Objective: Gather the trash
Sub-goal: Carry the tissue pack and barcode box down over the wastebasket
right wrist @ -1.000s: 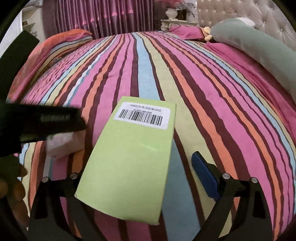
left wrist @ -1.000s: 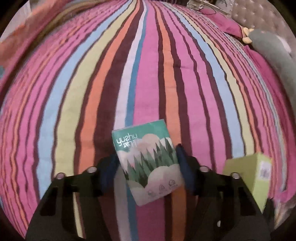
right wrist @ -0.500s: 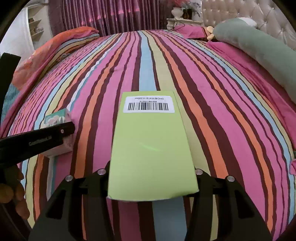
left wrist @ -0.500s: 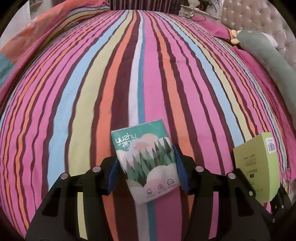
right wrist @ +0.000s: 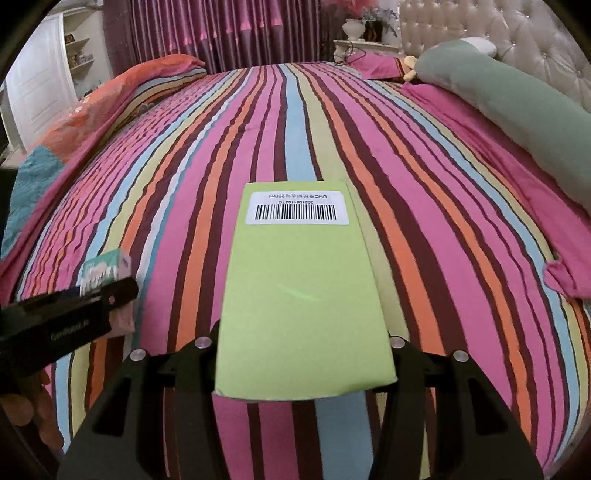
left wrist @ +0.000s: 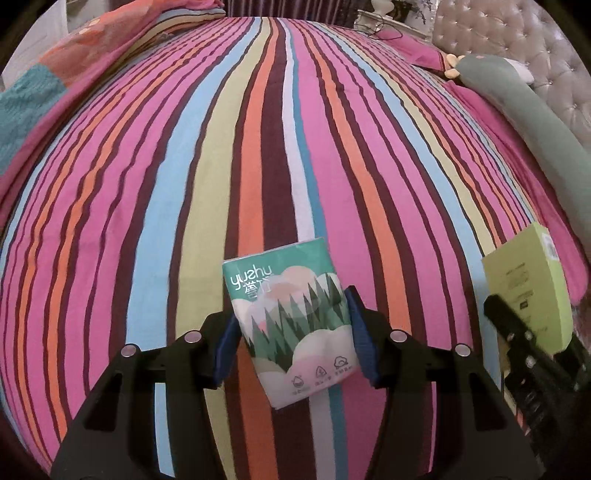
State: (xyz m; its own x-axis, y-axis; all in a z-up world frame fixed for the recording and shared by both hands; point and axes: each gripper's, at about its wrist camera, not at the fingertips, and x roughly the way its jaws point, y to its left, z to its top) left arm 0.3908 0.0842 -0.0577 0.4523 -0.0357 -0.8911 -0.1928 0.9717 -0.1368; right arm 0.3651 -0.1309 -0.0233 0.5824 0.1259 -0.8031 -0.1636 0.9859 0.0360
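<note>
My left gripper is shut on a green and white tissue pack with a forest print, held above the striped bedspread. My right gripper is shut on a lime-green carton with a barcode label at its far end, held above the bed. The carton also shows at the right edge of the left wrist view. The tissue pack and the left gripper show at the left of the right wrist view.
A long grey-green bolster and pink pillows lie along the tufted headboard at the right. A folded orange quilt lies at the far left. Purple curtains hang behind the bed.
Both grippers have risen and pulled back from the bed with their items. The right gripper closed on the carton, which now sits straight between the fingers.
</note>
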